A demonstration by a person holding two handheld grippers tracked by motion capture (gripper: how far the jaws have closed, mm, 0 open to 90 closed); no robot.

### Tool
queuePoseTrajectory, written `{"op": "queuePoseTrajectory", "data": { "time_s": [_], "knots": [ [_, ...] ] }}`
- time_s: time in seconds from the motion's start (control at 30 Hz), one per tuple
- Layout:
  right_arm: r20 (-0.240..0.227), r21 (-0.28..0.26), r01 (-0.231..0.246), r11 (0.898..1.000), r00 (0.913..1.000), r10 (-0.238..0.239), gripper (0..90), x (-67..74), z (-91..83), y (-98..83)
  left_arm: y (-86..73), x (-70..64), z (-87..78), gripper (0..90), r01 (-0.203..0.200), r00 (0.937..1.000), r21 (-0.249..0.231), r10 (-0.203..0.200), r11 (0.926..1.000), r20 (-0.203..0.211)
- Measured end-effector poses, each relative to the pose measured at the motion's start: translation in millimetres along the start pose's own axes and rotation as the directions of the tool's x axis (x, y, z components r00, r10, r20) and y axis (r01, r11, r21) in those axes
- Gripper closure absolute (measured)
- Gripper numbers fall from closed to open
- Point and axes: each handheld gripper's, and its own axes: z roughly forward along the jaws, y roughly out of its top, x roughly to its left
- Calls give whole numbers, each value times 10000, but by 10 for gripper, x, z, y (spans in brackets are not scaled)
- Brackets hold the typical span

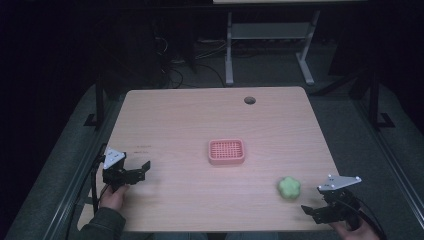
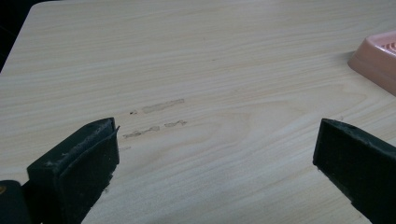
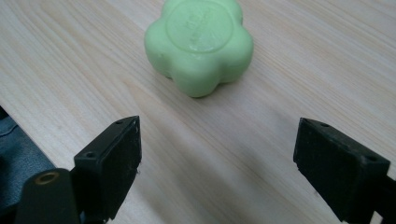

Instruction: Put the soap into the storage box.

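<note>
Soap: the green soap (image 3: 200,44) was pale green, flower-shaped with rounded lobes, a round stamped disc on top.
Place: lay flat on the table (image 1: 190,115), near its front right corner, right of the pink tray (image 1: 226,151).
Right gripper (image 1: 314,211): jaws wide apart, just short of the soap, holding nothing.
Left gripper (image 1: 141,171): jaws apart over bare wood.

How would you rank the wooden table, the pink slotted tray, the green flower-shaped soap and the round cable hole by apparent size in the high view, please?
1. Light wooden table, largest by far.
2. Pink slotted plastic tray.
3. Green flower-shaped soap; it lies nearer the camera, yet looks smaller than the tray.
4. Dark round cable hole, smallest, though farthest away.
</note>
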Motion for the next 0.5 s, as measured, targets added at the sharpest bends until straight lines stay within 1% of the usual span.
{"op": "queuePoseTrajectory", "data": {
  "time_s": [0.07,0.1,0.17,0.23,0.3,0.33,0.37,0.5],
  "knots": [
    [-37,-30,19,10000,10000,-19,148,13,9,11,2,-1,-1,0,-74,10000,30,74,10000,-23],
    [-61,-87,202,9998,9998,-202,148,11,20,26,2,-6,6,0,-87,10000,20,87,10000,-38],
    [-95,-43,267,9996,9996,-267,148,32,33,52,2,-9,10,0,-131,9999,80,131,9999,-62],
    [-96,3,162,9999,9998,-162,148,53,48,77,3,-15,12,0,-174,9998,142,175,9997,-63],
    [-154,26,213,9998,9997,-212,148,58,63,113,1,-27,19,0,-184,9998,128,185,9997,-37],
    [-147,26,294,9996,9995,-293,148,61,69,131,4,-26,13,0,-295,9996,168,296,9994,-11],
    [-142,102,314,9995,9994,-313,148,70,70,146,3,-29,10,0,-309,9995,134,310,9994,-6],
    [-56,247,410,9989,9991,-409,147,67,67,195,1,-26,16,0,-206,9998,156,206,9997,8]
  ]
}}
